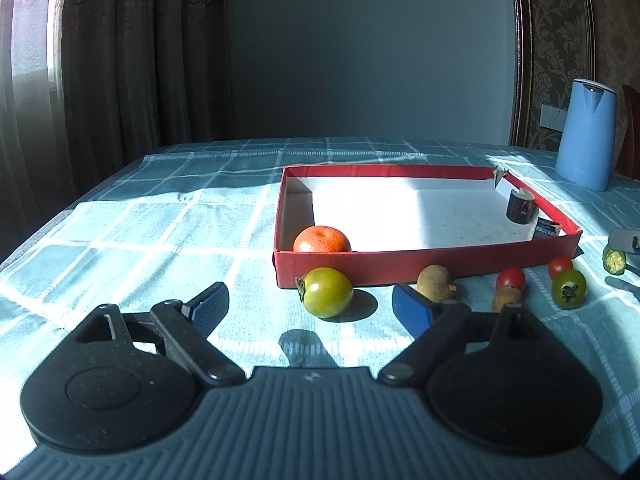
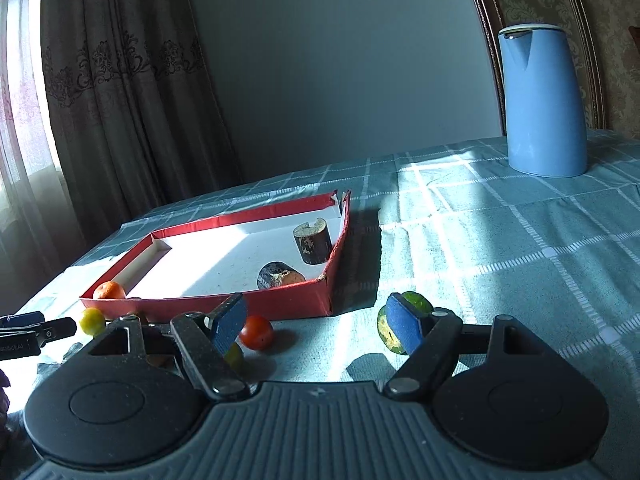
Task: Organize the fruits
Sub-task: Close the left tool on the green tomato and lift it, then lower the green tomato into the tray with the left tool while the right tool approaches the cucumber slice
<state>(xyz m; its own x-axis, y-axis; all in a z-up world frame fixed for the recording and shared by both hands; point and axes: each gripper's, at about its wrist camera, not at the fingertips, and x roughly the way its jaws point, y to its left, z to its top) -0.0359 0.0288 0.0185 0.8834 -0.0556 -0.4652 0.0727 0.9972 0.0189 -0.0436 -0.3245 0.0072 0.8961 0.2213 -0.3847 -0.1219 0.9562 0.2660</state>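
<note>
Left tool (image 1: pixel 312 304) open, tilted down toward green tomato (image 1: pixel 326 297).

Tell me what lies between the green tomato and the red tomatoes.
In the left wrist view, a brown fruit lies between green tomato and red tomatoes.

A: What do the tools look like?

B: The left gripper (image 1: pixel 310 304) has a grey ribbed body with two round black discs, one on each side of it.

A: And the fingers (image 1: pixel 210 306)?

B: Black linkage bars with silver rivets run from the ribbed body out to blue textured pads.

A: Is the right gripper (image 2: pixel 316 322) the same?

B: Yes: the same ribbed grey body, black discs with triangular cut-outs beyond them, and blue pads.
</note>
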